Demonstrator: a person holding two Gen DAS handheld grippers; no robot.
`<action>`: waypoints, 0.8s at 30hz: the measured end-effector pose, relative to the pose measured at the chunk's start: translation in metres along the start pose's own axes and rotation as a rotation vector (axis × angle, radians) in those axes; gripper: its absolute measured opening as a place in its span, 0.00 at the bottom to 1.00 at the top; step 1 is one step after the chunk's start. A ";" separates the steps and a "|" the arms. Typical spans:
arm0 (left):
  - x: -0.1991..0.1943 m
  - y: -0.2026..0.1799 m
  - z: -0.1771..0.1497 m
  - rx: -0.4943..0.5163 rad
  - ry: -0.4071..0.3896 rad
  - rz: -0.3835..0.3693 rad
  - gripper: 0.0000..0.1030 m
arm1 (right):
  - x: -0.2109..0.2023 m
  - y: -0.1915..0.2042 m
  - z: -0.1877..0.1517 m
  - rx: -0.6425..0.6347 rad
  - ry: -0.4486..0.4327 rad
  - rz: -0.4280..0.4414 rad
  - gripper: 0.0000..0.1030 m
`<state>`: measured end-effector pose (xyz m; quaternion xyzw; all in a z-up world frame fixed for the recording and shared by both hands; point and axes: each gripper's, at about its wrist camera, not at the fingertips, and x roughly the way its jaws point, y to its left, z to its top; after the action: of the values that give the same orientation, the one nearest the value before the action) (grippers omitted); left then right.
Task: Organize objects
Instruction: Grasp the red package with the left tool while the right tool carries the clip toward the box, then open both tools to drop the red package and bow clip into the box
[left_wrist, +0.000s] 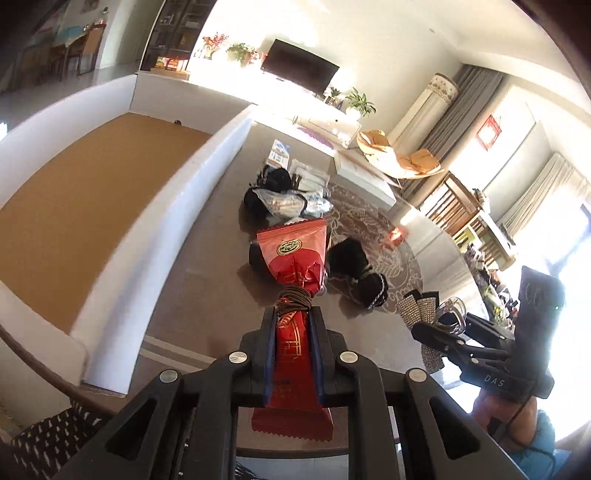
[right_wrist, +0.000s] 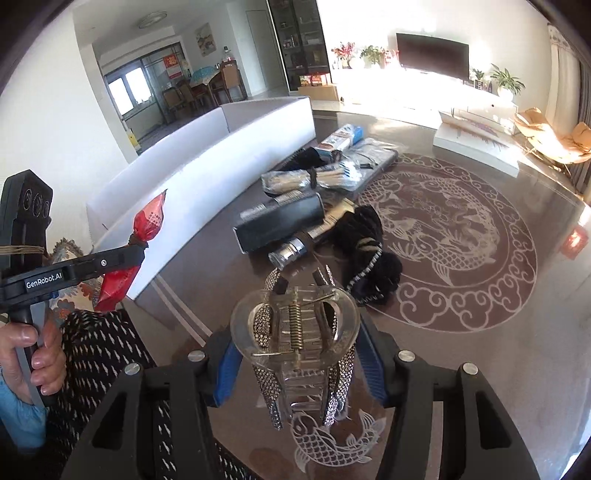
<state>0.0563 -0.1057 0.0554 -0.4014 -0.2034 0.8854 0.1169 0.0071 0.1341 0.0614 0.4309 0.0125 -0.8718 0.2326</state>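
Note:
My left gripper (left_wrist: 293, 314) is shut on a red foil packet (left_wrist: 291, 258) that has a brown cord wound around its middle. The packet hangs above the table. In the right wrist view the same left gripper (right_wrist: 135, 251) shows at the left with the red packet (right_wrist: 149, 219) sticking up from it. A clear hair claw clip (right_wrist: 295, 325) with rhinestone strips sits between the blue pads of my right gripper (right_wrist: 295, 343), lifted off the glass. From the left wrist view, the right gripper (left_wrist: 436, 328) and its clip (left_wrist: 452, 308) are at the right.
A white open box (left_wrist: 207, 177) with a brown floor stands to the left on the glass table (right_wrist: 461, 314). Beyond the grippers lie a black carton (right_wrist: 280, 221), black hair ties (right_wrist: 369, 251) and several plastic-wrapped packs (right_wrist: 332, 173). A black-and-white patterned cushion (right_wrist: 103, 350) is near left.

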 end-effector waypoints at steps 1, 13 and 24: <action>-0.011 0.006 0.008 -0.015 -0.029 0.003 0.15 | 0.000 0.011 0.009 -0.014 -0.018 0.022 0.55; -0.050 0.149 0.081 -0.192 -0.048 0.311 0.15 | 0.077 0.189 0.147 -0.210 -0.099 0.309 0.55; -0.031 0.165 0.083 -0.117 -0.049 0.440 0.64 | 0.150 0.205 0.155 -0.179 0.004 0.259 0.84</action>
<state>0.0063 -0.2856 0.0501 -0.4204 -0.1649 0.8857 -0.1075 -0.1012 -0.1423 0.0824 0.4080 0.0348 -0.8292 0.3804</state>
